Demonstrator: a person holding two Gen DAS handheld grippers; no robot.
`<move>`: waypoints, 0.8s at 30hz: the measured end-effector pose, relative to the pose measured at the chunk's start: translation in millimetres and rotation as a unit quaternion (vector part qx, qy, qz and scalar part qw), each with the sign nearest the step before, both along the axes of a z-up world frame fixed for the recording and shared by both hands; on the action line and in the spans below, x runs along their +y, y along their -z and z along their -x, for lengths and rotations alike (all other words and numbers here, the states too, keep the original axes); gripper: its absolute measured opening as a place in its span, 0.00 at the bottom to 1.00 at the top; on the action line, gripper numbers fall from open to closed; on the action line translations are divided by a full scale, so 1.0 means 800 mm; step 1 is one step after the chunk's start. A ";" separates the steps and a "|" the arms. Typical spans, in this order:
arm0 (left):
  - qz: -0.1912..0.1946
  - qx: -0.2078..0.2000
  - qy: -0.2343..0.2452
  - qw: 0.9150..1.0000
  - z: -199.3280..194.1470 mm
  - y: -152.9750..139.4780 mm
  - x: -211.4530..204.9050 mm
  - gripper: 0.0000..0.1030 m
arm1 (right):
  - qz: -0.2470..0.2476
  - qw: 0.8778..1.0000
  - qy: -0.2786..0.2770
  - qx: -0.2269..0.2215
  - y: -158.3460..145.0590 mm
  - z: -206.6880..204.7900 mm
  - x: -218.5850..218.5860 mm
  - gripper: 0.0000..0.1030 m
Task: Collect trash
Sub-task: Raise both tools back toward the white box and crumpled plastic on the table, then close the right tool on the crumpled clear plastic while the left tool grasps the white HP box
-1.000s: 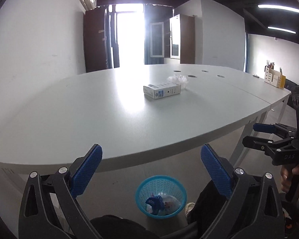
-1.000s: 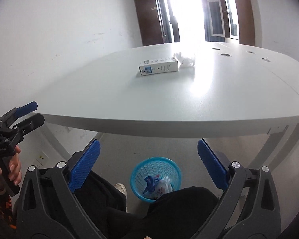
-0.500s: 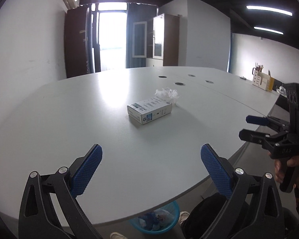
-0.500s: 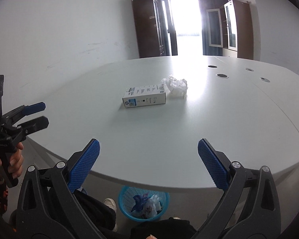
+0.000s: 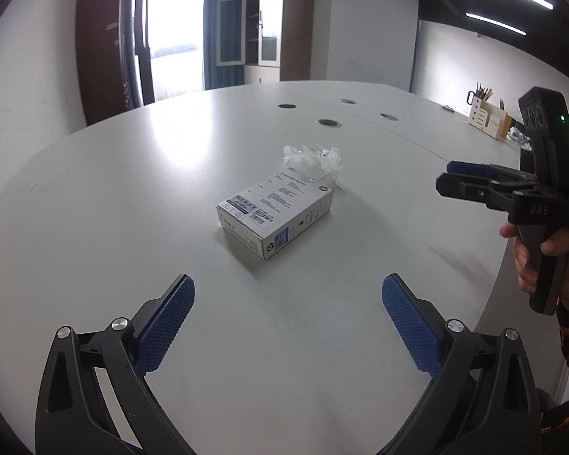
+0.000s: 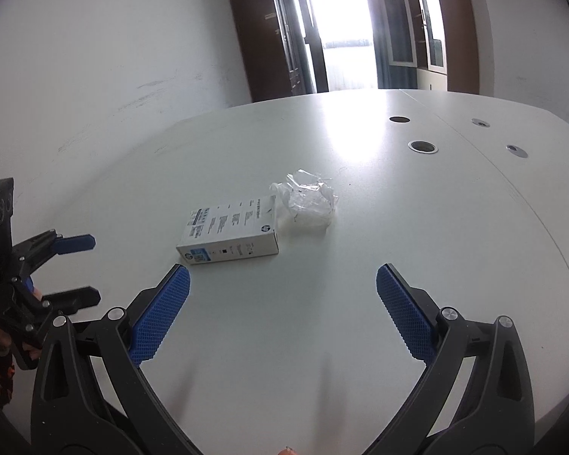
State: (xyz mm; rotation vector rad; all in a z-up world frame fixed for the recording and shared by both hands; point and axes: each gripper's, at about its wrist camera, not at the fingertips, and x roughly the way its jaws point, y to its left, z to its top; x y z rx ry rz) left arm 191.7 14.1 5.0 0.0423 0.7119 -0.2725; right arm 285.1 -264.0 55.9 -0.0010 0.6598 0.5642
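A white carton with blue print (image 5: 275,214) lies on the white table (image 5: 132,189), with a crumpled clear plastic wrapper (image 5: 313,159) touching its far end. Both also show in the right wrist view, the carton (image 6: 229,233) and the wrapper (image 6: 309,203). My left gripper (image 5: 288,316) is open and empty, above the table a little short of the carton. My right gripper (image 6: 282,303) is open and empty, just short of the carton and wrapper. The right gripper also shows at the right of the left wrist view (image 5: 451,178), the left gripper at the left of the right wrist view (image 6: 85,269).
Round cable holes (image 5: 328,123) dot the table beyond the trash. A white desk organiser with pens (image 5: 487,119) stands at the far right. Dark cabinets (image 6: 277,38) and a bright window line the far wall. The table edge curves close on the right (image 5: 512,246).
Both grippers have risen from below the table edge and moved forward over the tabletop toward the carton. The blue bin under the table has dropped out of view.
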 end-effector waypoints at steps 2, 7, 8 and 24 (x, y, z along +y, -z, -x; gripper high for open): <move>-0.011 0.006 0.001 1.000 -0.019 0.005 -0.001 0.94 | 0.007 1.000 -0.001 0.002 0.004 -0.016 0.010 0.92; -0.017 0.020 0.023 0.999 -0.055 0.005 -0.004 0.94 | 0.021 1.000 -0.008 0.016 0.015 -0.066 0.036 0.92; -0.021 0.024 0.033 0.999 -0.060 0.005 -0.006 0.94 | 0.023 1.000 -0.008 0.019 0.017 -0.076 0.040 0.91; -0.040 0.058 0.110 0.991 -0.161 0.036 -0.020 0.94 | 0.054 0.996 -0.014 0.063 0.048 -0.178 0.091 0.91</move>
